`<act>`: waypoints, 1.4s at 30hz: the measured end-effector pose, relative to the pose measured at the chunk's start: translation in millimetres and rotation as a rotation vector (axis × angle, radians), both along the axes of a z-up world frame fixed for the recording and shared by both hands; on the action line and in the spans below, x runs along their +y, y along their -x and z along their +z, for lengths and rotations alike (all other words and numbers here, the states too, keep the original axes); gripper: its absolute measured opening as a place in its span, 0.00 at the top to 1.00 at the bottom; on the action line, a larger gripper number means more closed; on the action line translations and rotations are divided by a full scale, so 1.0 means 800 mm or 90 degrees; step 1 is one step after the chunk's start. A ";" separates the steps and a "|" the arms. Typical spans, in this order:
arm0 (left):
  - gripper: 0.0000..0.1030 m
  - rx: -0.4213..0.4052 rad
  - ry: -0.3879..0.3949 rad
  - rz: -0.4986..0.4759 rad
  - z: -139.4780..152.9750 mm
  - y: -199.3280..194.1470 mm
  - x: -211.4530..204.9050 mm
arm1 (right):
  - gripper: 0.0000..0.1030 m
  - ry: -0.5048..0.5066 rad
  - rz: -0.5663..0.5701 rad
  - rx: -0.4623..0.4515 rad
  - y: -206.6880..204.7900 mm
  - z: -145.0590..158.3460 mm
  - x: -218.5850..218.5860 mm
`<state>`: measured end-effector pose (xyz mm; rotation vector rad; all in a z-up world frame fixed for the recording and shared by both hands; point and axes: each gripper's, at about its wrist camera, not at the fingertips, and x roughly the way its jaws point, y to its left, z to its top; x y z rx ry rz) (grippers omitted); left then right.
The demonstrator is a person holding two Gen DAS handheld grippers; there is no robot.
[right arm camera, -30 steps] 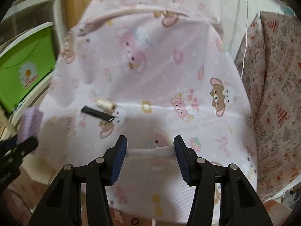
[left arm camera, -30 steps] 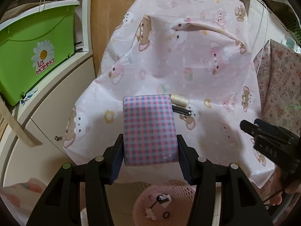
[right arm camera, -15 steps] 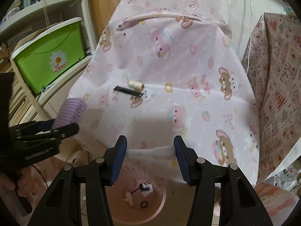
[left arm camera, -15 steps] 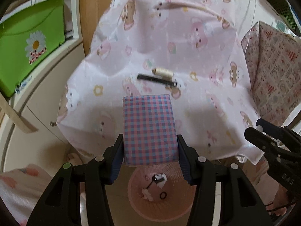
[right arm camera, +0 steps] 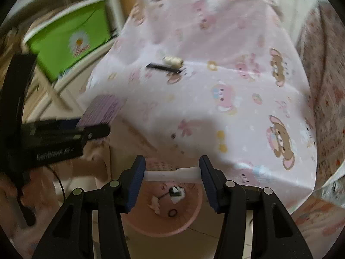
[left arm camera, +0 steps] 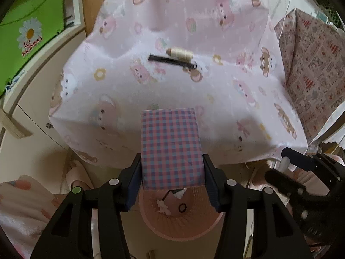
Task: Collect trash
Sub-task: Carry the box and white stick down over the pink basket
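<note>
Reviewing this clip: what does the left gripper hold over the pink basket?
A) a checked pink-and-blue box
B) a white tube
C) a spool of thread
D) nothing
A: the left gripper is shut on the checked box, above the pink basket.

— Any writing you can read here?
— The green bin (left arm camera: 30, 32) has a daisy with "La Mamma" in red under it; in the right wrist view that same print is too blurred to read.
— Anything else?
— The patterned cloth (left arm camera: 319, 69) at the right shows the word "PRINT". The left gripper (right arm camera: 94, 129) carries pale lettering on its side, something like "GenRobot", smeared.
</note>
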<state>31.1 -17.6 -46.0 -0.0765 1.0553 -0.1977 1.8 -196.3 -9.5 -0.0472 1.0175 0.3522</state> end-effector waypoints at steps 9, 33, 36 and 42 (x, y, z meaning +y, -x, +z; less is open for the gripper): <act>0.50 0.086 0.009 -0.013 -0.041 -0.006 -0.004 | 0.48 0.014 0.034 0.071 0.003 -0.041 0.010; 0.50 0.283 -0.078 0.007 -0.175 -0.024 -0.021 | 0.47 0.106 0.063 0.269 -0.010 -0.190 0.044; 0.50 0.307 -0.097 0.012 -0.197 -0.023 -0.022 | 0.47 0.124 0.060 0.277 -0.010 -0.201 0.043; 0.49 0.328 -0.100 0.011 -0.211 -0.021 -0.026 | 0.47 0.134 0.050 0.302 -0.012 -0.219 0.039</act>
